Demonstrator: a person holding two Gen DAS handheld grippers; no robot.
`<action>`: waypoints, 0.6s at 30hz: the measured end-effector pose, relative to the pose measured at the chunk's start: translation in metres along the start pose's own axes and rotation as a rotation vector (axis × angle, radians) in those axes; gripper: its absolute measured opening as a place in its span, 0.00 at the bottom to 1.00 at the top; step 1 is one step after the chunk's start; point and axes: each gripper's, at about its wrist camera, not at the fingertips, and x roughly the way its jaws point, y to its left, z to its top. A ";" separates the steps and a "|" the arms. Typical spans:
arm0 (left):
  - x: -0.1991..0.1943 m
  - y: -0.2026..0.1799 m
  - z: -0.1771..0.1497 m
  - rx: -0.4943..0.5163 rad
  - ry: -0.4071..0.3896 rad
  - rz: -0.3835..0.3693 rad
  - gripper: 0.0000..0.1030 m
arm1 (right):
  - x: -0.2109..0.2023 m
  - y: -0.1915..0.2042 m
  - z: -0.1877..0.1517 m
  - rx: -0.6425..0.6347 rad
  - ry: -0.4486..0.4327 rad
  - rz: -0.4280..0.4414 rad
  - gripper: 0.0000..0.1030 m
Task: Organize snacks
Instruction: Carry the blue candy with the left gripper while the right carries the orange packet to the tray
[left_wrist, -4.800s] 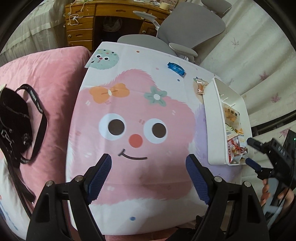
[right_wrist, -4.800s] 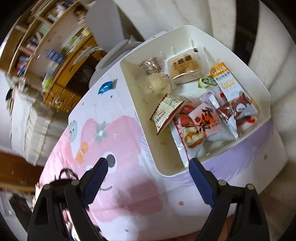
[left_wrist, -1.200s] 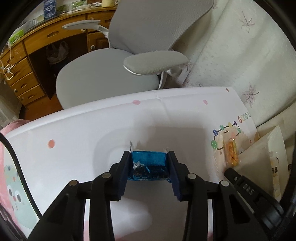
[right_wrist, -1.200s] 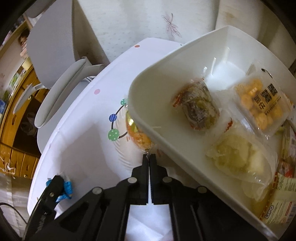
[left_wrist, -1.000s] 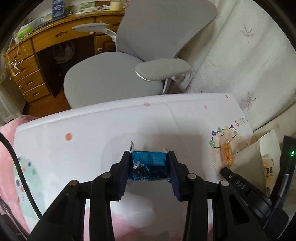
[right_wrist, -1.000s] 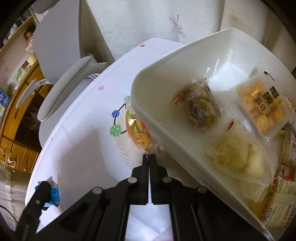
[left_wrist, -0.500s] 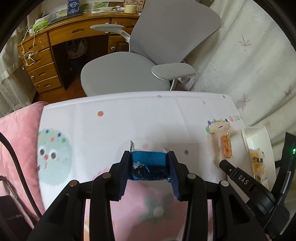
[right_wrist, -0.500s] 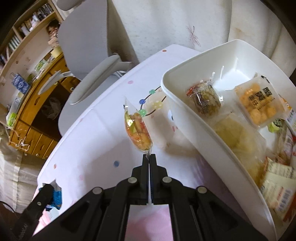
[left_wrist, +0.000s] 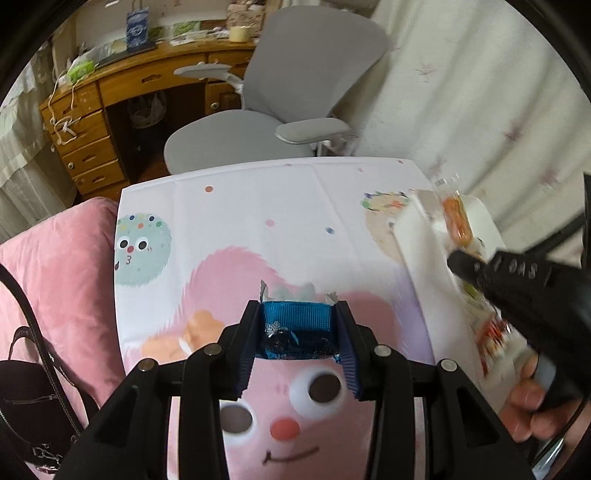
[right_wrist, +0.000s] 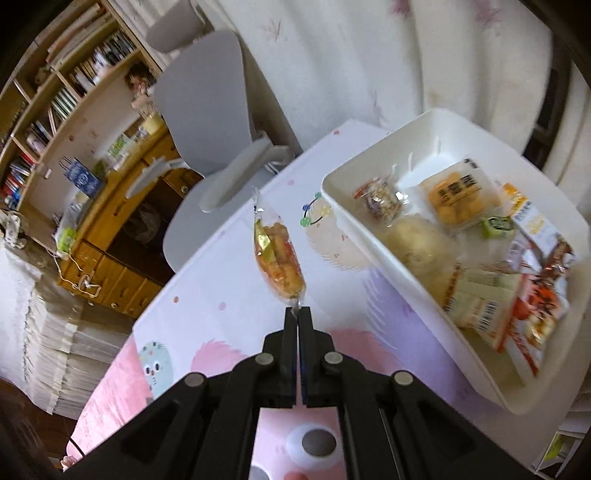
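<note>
Left tongs were clamped on a blue foil snack, the packet wedged crosswise between both blue pads and held up off the cartoon-printed cloth that covered the counter, with crinkled silver wrapper ends poking out just past the fingertips. Right tongs were pressed fully together, pinching the twisted tail of a clear-wrapped orange snack, and that one stood up beyond the tips, lifted clear of the cloth! Off to the right of those tongs sat the white bin, its near wall beside the dangling packet but not touching it. Inside the bin lay a small round brown-and-white wrapped treat, a pale bun in clear film, a pack of golden biscuits, and a jumble of red and white packets toward its closer end. From the left camera the right tongs showed as a blurred black shape to the right, the orange snack ahead of them over the bin's rim. Beyond the counter stood a grey office chair and a wooden desk; a pink cushion lay to the left of the left tongs.
</note>
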 end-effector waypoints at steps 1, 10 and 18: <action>-0.007 -0.004 -0.005 0.006 -0.006 0.000 0.37 | -0.007 -0.003 0.000 0.006 -0.007 0.004 0.01; -0.052 -0.045 -0.032 0.037 -0.056 -0.044 0.37 | -0.069 -0.048 -0.008 0.035 -0.063 0.018 0.01; -0.066 -0.097 -0.047 0.073 -0.076 -0.058 0.37 | -0.089 -0.098 -0.001 0.040 -0.065 0.026 0.01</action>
